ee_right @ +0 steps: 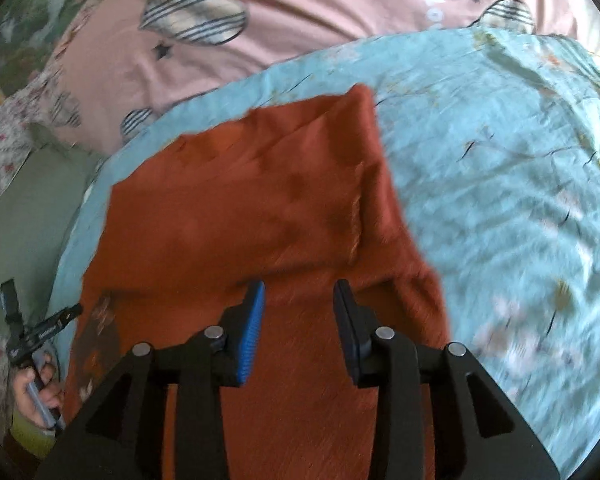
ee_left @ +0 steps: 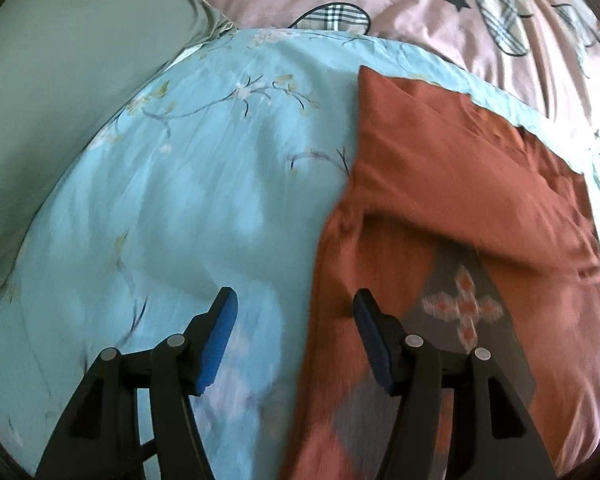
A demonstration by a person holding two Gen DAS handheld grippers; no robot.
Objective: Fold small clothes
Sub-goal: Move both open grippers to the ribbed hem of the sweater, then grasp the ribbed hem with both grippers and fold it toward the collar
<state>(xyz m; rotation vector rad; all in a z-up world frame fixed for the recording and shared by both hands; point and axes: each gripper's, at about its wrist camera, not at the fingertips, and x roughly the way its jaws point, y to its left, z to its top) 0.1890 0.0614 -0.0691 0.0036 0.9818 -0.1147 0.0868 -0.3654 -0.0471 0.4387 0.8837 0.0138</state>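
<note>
A rust-orange garment [ee_left: 460, 184] lies partly folded on a light blue floral sheet [ee_left: 204, 168]; a grey patch with an orange cross print [ee_left: 464, 308] shows on it. My left gripper [ee_left: 296, 300] hovers open over the garment's left edge, with nothing between its blue pads. In the right wrist view the same garment [ee_right: 260, 200] fills the middle, one flap laid over toward the right. My right gripper [ee_right: 300, 292] stands open above the cloth, its pads apart and gripping nothing. The left gripper [ee_right: 32, 320], held by a hand [ee_right: 40, 392], appears at the far left edge.
A sage-green pillow [ee_left: 72, 92] lies to the left of the blue sheet. Pink bedding with plaid shapes and stars [ee_left: 440, 12] stretches behind. The blue sheet [ee_right: 500, 184] spreads wide to the right of the garment.
</note>
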